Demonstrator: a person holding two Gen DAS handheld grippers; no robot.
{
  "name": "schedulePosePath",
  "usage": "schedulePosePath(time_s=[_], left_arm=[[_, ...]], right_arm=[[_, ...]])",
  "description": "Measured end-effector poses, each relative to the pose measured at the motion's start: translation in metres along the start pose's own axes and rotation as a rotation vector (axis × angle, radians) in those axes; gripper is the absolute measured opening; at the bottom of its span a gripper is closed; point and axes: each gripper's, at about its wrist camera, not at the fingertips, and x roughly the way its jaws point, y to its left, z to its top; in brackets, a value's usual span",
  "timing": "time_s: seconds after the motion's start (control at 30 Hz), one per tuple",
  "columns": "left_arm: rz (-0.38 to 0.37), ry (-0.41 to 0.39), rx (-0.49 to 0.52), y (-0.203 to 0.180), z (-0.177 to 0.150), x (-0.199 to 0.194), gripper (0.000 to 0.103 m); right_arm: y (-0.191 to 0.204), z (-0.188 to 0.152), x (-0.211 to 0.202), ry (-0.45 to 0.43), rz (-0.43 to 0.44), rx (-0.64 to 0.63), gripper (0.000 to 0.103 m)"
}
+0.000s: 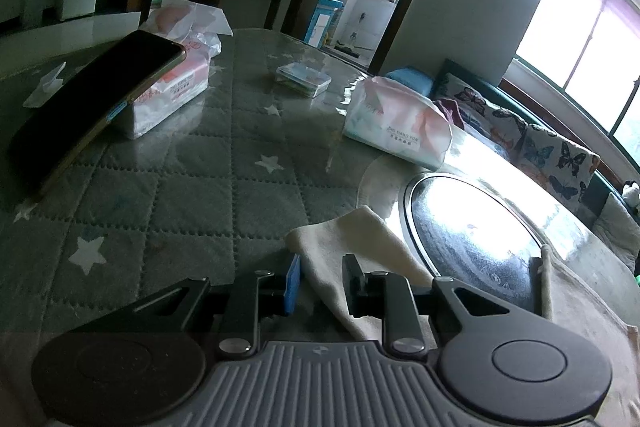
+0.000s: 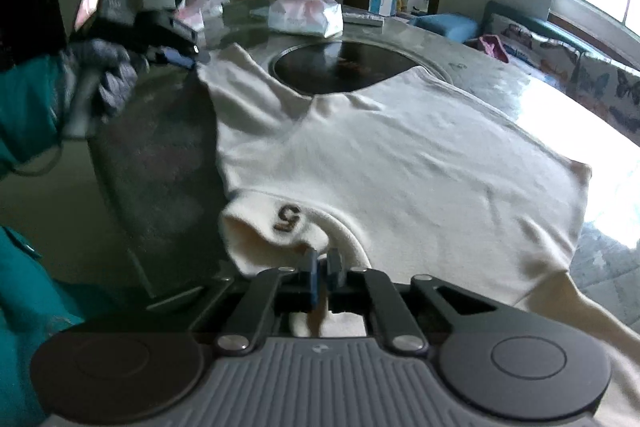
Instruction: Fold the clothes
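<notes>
Shirt [image 2: 400, 155]: cream, soft knit, spread flat on the table [image 2: 500, 83], partly over a dark round plate [image 2: 340, 67]; a brown "5" near the collar.
Right gripper [image 2: 322, 267]: jaws together, clamped on shirt cloth just below the "5".
Left gripper [image 1: 320, 283]: jaws apart, a sleeve corner lying between them; whether the pads press it cannot be told.
Table: glossy glass over a quilted grey, star-printed cover [image 1: 160, 187].
Hard to see: the gloved hand [image 2: 104, 83] is blurred; window glare washes out the table's right side.
</notes>
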Motion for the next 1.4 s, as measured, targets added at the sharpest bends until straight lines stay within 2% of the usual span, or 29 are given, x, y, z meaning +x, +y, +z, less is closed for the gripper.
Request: schedulePosePath(time_s=[0.17,0.27,0.4,0.53,0.6,0.67,0.77,0.8,0.87,1.0,1.17,1.33,1.4], left_arm=[[0.005,0.000,0.003,-0.001,0.001,0.001,0.024],[0.007,0.001,0.002,-0.001,0.001,0.000,0.024],[0.010,0.000,-0.003,0.000,0.000,-0.001,0.025],[0.009,0.001,-0.008,0.002,0.000,-0.003,0.027],[0.011,-0.003,-0.007,0.002,0.001,-0.003,0.027],[0.012,-0.007,-0.003,0.002,0.001,-0.002,0.026],[0.007,-0.013,0.001,0.002,0.001,0.000,0.022],[0.003,-0.012,0.002,0.003,0.001,0.002,0.010],[-0.013,-0.008,-0.018,0.004,0.004,0.002,0.005],[-0.116,-0.036,-0.054,-0.005,0.016,-0.013,0.004],[-0.303,-0.086,0.016,-0.049,0.031,-0.049,0.003],[-0.514,-0.089,0.106,-0.101,0.029,-0.085,0.003],[-0.593,-0.077,0.146,-0.122,0.023,-0.098,0.003]], right_arm=[[0.006,-0.002,-0.006,0.031,0.009,-0.066,0.003],[0.011,0.000,-0.009,0.011,0.000,-0.095,0.008],[0.010,0.008,-0.004,-0.049,0.015,-0.058,0.011],[0.011,0.006,0.017,-0.006,0.055,-0.048,0.014],[0.015,0.008,0.016,-0.006,0.059,-0.077,0.016],[0.012,0.009,0.013,-0.012,0.068,-0.054,0.016],[0.008,0.010,0.007,-0.028,0.055,-0.034,0.016],[0.006,0.010,0.005,-0.035,0.051,-0.024,0.016],[0.002,0.011,-0.001,-0.055,0.046,0.004,0.016],[-0.007,0.011,-0.007,-0.085,0.030,0.062,0.016],[-0.021,0.011,-0.009,-0.102,-0.018,0.111,0.016],[-0.035,0.006,-0.014,-0.132,-0.050,0.158,0.017],[-0.041,0.004,-0.015,-0.148,-0.059,0.182,0.021]])
